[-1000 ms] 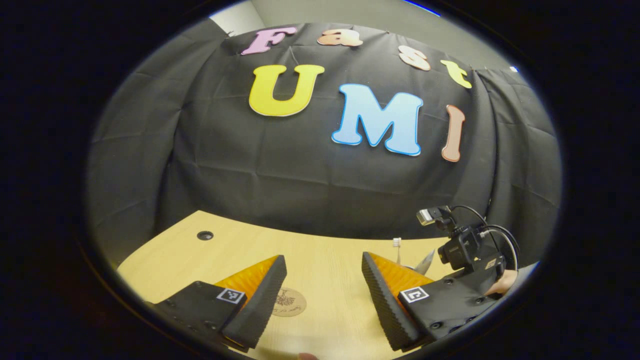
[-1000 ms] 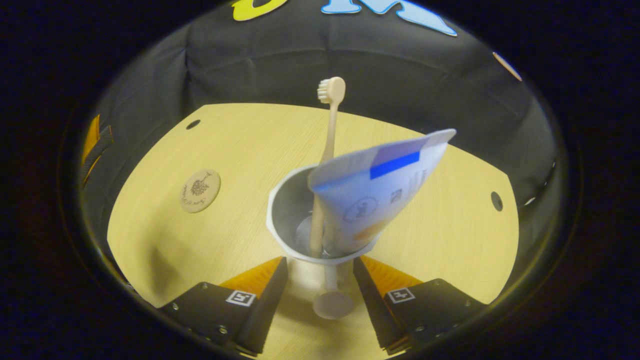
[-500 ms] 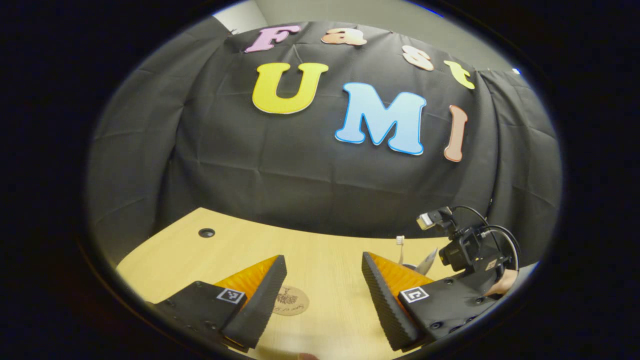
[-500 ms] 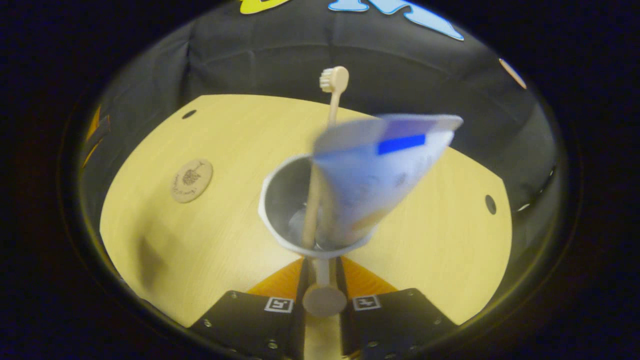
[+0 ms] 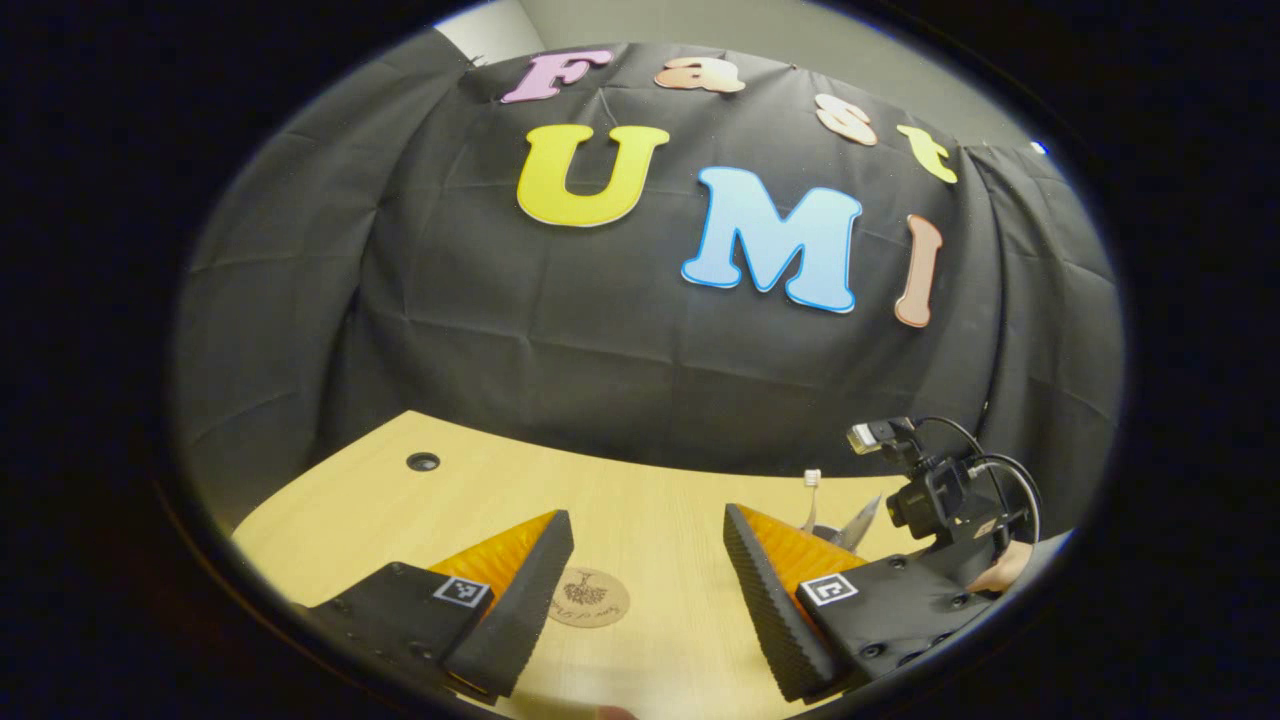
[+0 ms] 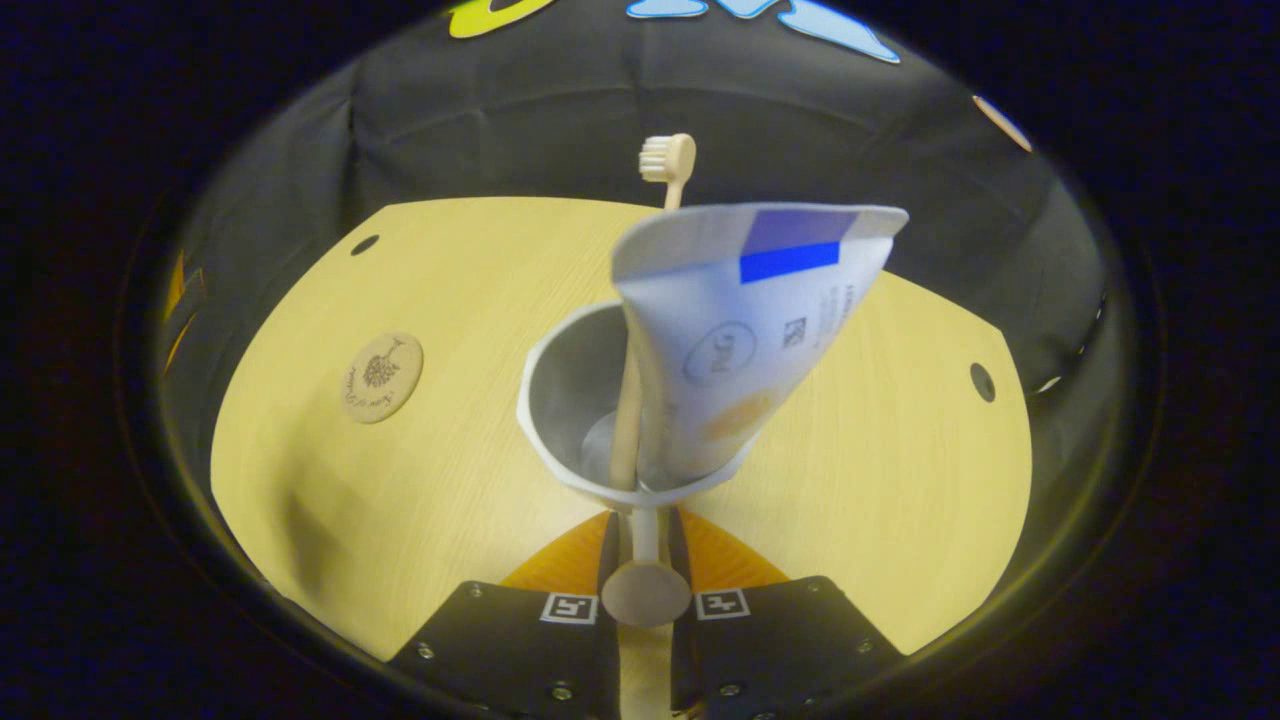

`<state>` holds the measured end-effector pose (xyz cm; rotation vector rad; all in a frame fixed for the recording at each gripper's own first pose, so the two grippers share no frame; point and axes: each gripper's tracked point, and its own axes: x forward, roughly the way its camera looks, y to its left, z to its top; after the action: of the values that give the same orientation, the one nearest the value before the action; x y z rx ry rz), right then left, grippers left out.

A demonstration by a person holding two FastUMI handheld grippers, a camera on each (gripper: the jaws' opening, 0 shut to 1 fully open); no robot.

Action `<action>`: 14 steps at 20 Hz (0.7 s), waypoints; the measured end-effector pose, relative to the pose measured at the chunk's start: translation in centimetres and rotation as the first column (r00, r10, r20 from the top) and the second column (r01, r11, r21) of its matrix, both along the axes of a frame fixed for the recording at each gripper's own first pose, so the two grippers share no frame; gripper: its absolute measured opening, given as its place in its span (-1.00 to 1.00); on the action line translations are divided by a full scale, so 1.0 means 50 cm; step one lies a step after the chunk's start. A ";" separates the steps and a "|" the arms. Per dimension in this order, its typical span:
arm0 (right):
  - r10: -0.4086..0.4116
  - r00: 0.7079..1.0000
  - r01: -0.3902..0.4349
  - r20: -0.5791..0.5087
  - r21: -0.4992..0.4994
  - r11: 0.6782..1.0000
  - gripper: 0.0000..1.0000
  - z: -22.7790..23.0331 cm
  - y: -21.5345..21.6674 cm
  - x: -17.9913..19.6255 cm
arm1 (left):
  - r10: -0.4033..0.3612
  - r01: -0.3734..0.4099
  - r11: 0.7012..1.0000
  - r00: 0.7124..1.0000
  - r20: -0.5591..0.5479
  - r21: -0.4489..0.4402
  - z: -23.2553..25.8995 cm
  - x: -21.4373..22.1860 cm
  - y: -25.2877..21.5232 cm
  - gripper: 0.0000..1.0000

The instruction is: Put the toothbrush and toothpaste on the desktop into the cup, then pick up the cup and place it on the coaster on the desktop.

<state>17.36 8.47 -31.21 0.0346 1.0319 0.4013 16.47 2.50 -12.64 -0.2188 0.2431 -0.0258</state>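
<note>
A grey cup point(image 6: 565, 400) stands upright over the wooden desk, close in front of me in the right gripper view. A beige toothbrush point(image 6: 668, 160) and a pale blue toothpaste tube point(image 6: 745, 330) stick up out of it. My right gripper point(image 6: 645, 540) is shut on the cup's handle point(image 6: 645, 592). The round coaster point(image 6: 382, 363) lies on the desk to the cup's left, apart from it. In the left gripper view my left gripper point(image 5: 648, 520) hangs open above the desk, and the coaster point(image 5: 588, 597) shows between its fingers. The right gripper point(image 5: 940, 500) is at the far right there.
The wooden desk point(image 6: 880, 480) has small round holes at the back left point(image 6: 364, 244) and at the right point(image 6: 981, 381). A hand point(image 5: 1000, 575) holds the right gripper. Black cloth walls close the booth behind the desk.
My right gripper closed on the cup's handle, and the toothpaste tube swayed, then settled more upright in the cup. The left gripper stayed open and barely shifted.
</note>
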 end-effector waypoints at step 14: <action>0.059 0.996 -0.062 0.069 0.041 0.997 -0.64 0.108 0.098 -0.001 | 0.033 -0.033 0.999 0.999 0.006 -0.003 0.007 -0.039 0.111 0.93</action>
<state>17.30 13.36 -25.81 0.0286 0.9593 0.4767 14.51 8.06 -12.29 -0.2252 0.2335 0.0061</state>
